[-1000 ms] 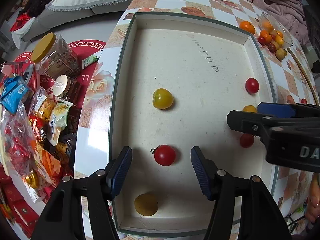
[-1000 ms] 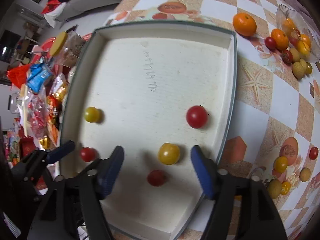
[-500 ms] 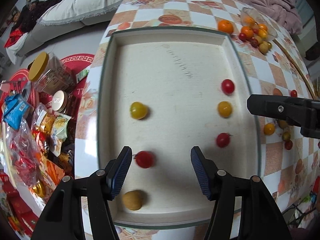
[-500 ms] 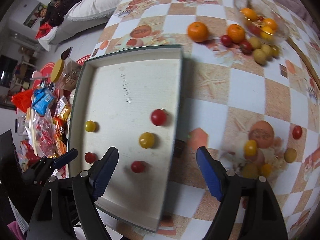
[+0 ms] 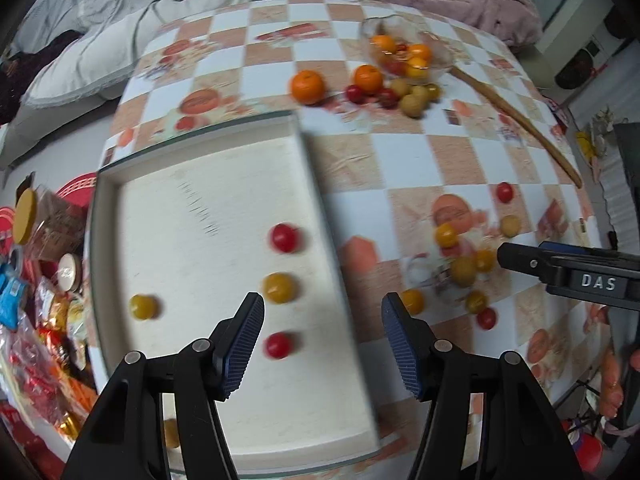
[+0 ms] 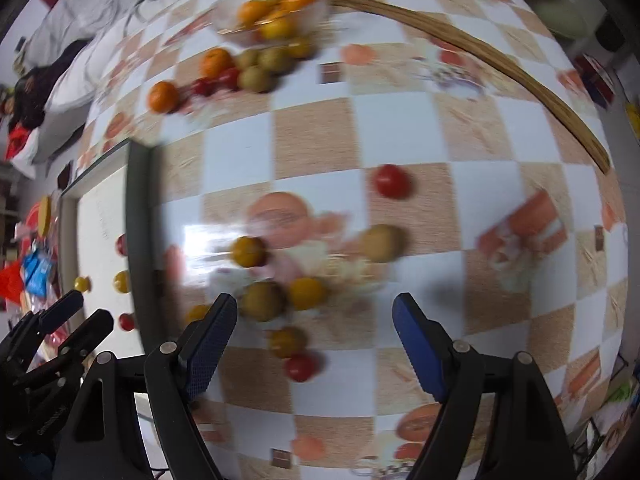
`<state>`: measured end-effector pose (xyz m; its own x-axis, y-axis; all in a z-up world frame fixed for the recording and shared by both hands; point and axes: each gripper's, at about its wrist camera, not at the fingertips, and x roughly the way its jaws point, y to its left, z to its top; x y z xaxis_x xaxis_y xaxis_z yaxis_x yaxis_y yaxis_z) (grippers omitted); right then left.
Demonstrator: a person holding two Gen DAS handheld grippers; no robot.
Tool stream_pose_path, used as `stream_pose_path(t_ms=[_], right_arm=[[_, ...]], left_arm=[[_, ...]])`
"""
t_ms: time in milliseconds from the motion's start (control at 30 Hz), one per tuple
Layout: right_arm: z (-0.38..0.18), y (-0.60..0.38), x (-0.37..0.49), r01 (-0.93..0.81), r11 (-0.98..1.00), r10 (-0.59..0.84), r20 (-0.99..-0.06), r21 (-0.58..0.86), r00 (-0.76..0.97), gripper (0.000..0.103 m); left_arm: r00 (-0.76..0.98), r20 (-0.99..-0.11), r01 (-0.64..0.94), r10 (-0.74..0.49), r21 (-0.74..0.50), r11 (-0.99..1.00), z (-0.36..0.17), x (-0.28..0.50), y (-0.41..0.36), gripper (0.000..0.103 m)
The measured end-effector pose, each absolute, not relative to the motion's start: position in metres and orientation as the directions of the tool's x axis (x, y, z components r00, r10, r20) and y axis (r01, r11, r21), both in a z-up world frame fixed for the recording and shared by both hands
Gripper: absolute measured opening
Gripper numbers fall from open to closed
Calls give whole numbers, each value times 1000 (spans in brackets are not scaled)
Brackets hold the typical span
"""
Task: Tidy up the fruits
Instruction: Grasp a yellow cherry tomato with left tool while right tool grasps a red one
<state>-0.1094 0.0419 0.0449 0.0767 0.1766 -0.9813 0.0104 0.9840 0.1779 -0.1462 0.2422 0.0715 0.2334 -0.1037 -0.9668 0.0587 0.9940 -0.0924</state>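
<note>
A cream tray (image 5: 312,184) lies on the checkered table and holds several small red and yellow tomatoes, among them a red one (image 5: 284,237) and a yellow one (image 5: 279,288). My left gripper (image 5: 322,336) is open and empty above the tray's right rim. My right gripper (image 6: 314,340) is open and empty above a loose cluster of small fruits on the table, with a yellow-brown fruit (image 6: 263,301) and a red tomato (image 6: 300,366) between its fingers. The right gripper also shows in the left wrist view (image 5: 568,268).
A glass bowl (image 5: 404,54) of oranges and small fruits stands at the far side, with two oranges (image 5: 307,86) and more fruit beside it. A wooden stick (image 5: 516,120) lies along the right edge. Snack packets and jars (image 5: 36,280) sit off the table's left.
Both grippers have swung to the right. The left one went from over the tray's middle to its right rim. The right one left the tray and is over the loose fruits on the table.
</note>
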Motion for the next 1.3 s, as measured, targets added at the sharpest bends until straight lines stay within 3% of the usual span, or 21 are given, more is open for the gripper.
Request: stream_pose_path(t_ms=[333, 900, 1033, 1167, 1233, 1300], right_arm=[[36, -6, -88, 60, 983, 166, -982, 172, 89, 83], [12, -4, -51, 6, 987, 162, -982, 164, 92, 82], [10, 3, -47, -29, 991, 135, -984, 132, 114, 71], [12, 17, -45, -69, 994, 89, -988, 81, 129, 48], [13, 20, -46, -90, 994, 80, -988, 69, 134, 34], [12, 24, -46, -85, 993, 97, -986, 86, 134, 25]], left_arm=[[173, -977, 129, -128, -106, 986, 41, -111, 174, 63], [147, -987, 134, -66, -47, 990, 7, -91, 144, 63], [155, -986, 148, -54, -31, 989, 6, -89, 136, 62], [159, -987, 138, -31, -9, 990, 5, -85, 129, 55], [160, -986, 141, -45, -22, 990, 7, -86, 130, 45], [154, -985, 152, -82, -58, 987, 9, -86, 128, 24]])
